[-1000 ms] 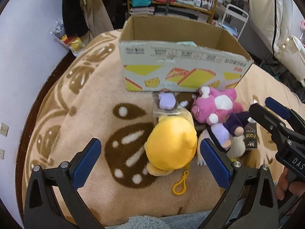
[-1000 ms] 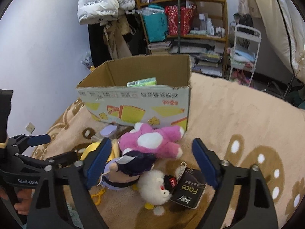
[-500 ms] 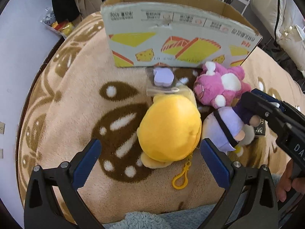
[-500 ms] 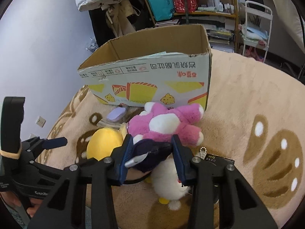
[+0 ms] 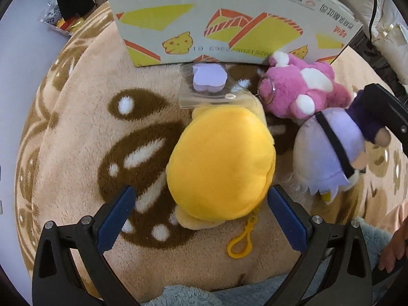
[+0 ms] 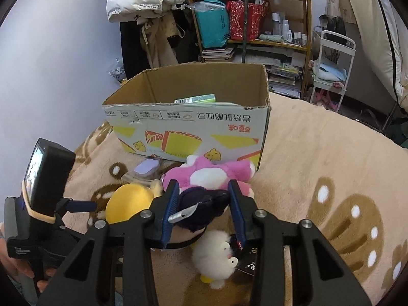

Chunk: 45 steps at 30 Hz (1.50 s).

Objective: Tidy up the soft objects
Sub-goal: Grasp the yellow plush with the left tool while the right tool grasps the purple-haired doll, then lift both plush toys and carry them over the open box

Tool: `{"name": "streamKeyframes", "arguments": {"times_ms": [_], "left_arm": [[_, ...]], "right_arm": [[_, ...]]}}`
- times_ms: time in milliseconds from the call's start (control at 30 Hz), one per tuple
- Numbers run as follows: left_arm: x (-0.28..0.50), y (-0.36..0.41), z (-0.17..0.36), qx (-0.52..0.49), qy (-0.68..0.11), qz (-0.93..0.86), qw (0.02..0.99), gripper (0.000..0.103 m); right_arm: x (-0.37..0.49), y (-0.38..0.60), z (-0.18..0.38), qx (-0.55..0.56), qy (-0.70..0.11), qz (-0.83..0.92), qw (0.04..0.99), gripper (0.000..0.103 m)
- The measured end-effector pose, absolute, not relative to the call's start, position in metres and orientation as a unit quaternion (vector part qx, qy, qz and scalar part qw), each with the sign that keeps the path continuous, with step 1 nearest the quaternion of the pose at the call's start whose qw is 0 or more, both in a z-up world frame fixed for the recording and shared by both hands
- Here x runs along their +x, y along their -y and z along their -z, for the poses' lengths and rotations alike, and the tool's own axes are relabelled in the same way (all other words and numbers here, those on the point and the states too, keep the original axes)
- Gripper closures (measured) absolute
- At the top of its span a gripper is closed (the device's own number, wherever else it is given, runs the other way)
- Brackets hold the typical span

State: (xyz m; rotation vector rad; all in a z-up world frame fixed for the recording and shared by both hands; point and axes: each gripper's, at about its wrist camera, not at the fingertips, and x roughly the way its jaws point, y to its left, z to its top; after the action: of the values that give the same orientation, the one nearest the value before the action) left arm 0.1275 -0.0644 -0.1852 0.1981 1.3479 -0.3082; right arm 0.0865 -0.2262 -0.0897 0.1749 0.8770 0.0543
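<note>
While clamped, right gripper (image 6: pixel 204 209) on doll (image 6: pixel 201 204)

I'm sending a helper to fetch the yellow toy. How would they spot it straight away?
Start at the cardboard box on the tan blanket. In front of it lies a cluster of plush toys; the yellow plush is the roundest, plain yellow, with a yellow plastic clip, left of the pink plush.

Yellow plush (image 5: pixel 221 168), pink plush (image 5: pixel 301 91), purple-hatted doll (image 5: pixel 331 150) clustered before cardboard box (image 6: pixel 188 125)
</note>
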Motion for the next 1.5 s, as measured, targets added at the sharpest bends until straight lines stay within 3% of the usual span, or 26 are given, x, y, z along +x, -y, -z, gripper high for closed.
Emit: {"name": "streamKeyframes", "arguments": {"times_ms": [367,500,1000,1500], "left_arm": [[0.122,0.088,0.185,0.109,-0.613,0.155,0.767,0.006],[0.125,0.086,0.192,0.091,-0.635,0.177,0.746,0.037],[0.106,0.091,0.149,0.074,-0.588,0.197,0.781,0.062],[0.063,0.047,0.083,0.067,-0.484,0.204,0.848,0.064]], "right_arm": [[0.08,0.224,0.082,0.059,-0.401,-0.012,0.914,0.062],[0.079,0.224,0.081,0.055,-0.4,-0.003,0.915,0.062],[0.066,0.227,0.056,0.032,-0.369,0.015,0.929,0.062],[0.04,0.218,0.011,-0.006,-0.31,0.036,0.95,0.062]]}}
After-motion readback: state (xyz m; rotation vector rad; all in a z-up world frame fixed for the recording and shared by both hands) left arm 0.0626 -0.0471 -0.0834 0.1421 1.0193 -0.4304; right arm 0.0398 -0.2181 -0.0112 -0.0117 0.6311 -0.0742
